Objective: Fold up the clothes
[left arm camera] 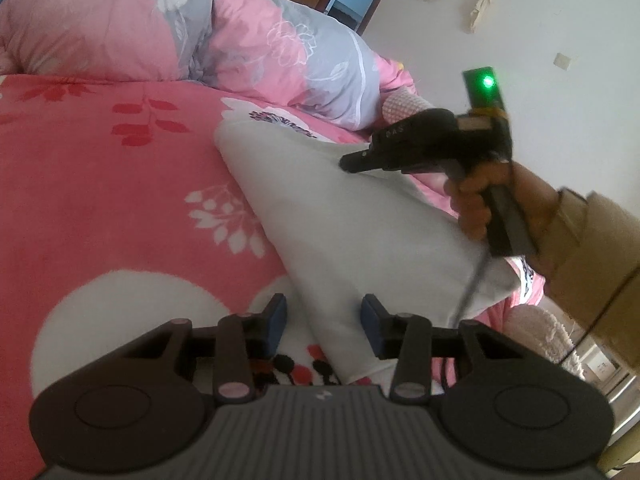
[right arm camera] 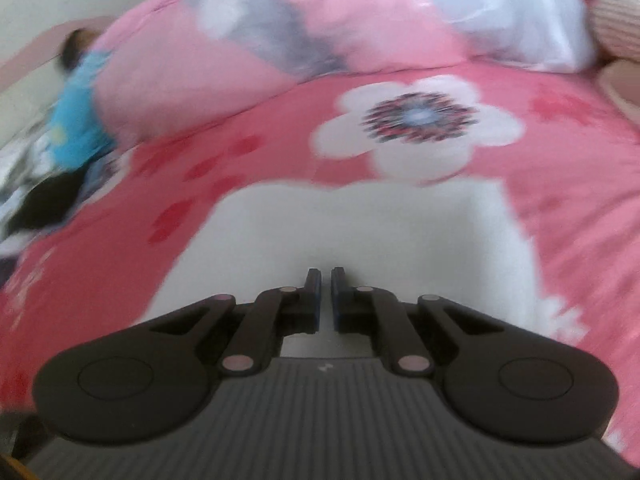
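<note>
Soft, light white garment [left arm camera: 340, 216] on pink bedspread [left arm camera: 120, 208].
Best gripped at edge; left gripper [left arm camera: 324, 322] released, right gripper [right arm camera: 326, 300] clenched, empty.

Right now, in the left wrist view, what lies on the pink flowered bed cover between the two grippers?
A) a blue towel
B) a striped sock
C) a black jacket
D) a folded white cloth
D: a folded white cloth lies flat on the pink flowered bed cover.
</note>
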